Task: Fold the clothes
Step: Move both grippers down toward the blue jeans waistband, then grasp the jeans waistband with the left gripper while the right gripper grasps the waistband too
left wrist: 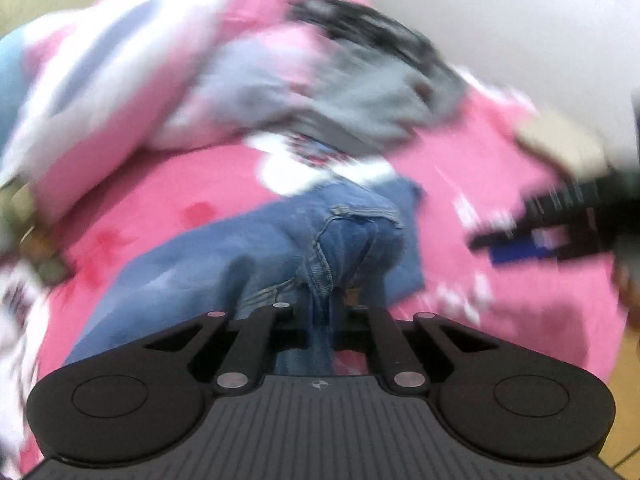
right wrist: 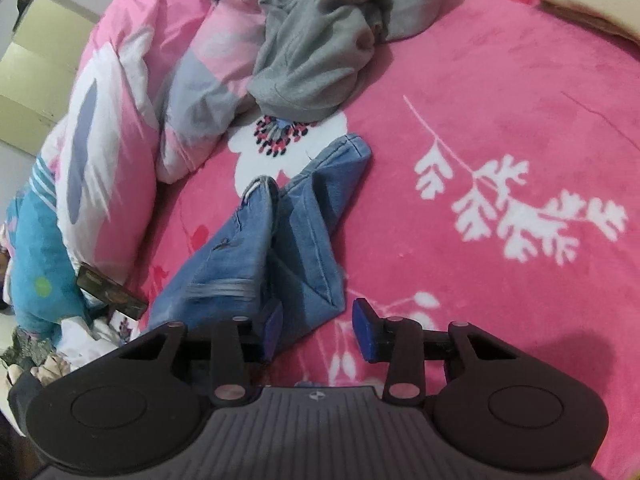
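Two-handed grasp at the start of a fold. A pair of faded blue denim jeans [right wrist: 276,240] lies on a bed covered by a pink plush blanket with white leaf print [right wrist: 500,92]; both legs run away from the right wrist camera towards the hems, partly overlapped and creased. Beyond the hems rests a crumpled grey fleece garment [right wrist: 320,48], touching a pink, white and grey patterned quilt [right wrist: 120,128] bunched along the bed's left side.

The left hand-held gripper [left wrist: 320,320] is clenched on a bunched ridge of the denim, which rises between its fingers in the left wrist view; that view is blurred, so which part of the jeans it pinches cannot be told for certain. The right hand-held gripper [right wrist: 320,330] is partly spread: one blue pad [right wrist: 274,326] lies against the near edge of the denim, the other [right wrist: 366,330] stands clear over the blanket, so nothing is gripped yet.

Judged advice for the step: the right side should take the cloth deep between its pads, catching all layers at the near corner before closing, rather than a single ply. Both grips then ought to sit at matching points on the same edge, so the jeans can be lifted taut and laid leg upon leg. Lifting early, with only the left hold, would likely drag the garment askew across the blanket.
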The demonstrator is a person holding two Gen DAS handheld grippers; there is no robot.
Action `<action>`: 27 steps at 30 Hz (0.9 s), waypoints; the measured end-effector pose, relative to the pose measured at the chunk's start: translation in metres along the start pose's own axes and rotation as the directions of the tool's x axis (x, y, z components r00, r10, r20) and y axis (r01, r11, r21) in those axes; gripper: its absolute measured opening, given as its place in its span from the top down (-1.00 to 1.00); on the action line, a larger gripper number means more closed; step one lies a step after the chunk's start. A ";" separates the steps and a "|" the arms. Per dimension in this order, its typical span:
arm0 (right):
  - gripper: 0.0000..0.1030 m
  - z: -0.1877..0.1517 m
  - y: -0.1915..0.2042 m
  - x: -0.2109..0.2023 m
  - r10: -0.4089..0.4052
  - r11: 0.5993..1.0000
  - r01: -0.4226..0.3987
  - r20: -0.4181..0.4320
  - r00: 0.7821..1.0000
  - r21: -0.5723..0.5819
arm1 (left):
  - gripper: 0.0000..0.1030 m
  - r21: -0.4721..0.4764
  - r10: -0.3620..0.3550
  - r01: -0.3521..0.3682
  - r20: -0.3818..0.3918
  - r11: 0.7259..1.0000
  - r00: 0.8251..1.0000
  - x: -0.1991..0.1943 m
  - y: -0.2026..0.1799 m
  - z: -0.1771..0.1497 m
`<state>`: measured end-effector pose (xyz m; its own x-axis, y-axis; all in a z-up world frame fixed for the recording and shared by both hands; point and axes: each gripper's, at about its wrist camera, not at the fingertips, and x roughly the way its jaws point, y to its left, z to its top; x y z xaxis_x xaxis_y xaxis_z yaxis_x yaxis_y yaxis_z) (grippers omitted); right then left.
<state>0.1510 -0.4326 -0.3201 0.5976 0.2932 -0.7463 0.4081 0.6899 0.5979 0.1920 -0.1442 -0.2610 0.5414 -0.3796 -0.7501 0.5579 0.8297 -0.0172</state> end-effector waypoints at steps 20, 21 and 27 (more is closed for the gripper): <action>0.12 -0.028 0.150 0.098 0.225 0.948 -0.276 -0.275 0.935 -0.161 | 0.84 -0.766 0.248 -0.234 -0.100 0.599 0.963 -0.103 0.209 -0.120; 0.11 -0.034 0.155 0.100 0.191 0.949 -0.250 -0.283 0.940 -0.190 | 0.78 -0.768 0.231 -0.215 -0.090 0.604 0.969 -0.100 0.214 -0.123; 0.11 -0.072 0.157 0.078 0.024 0.939 -0.117 -0.278 0.960 -0.325 | 0.12 -0.763 0.182 -0.172 -0.072 0.623 0.981 -0.117 0.205 -0.135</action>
<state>0.2117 -0.2540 -0.3056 0.3919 0.4816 -0.7839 0.0889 0.8282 0.5533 0.1584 0.1249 -0.2661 0.5873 -0.1918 -0.7863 -0.2251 0.8945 -0.3863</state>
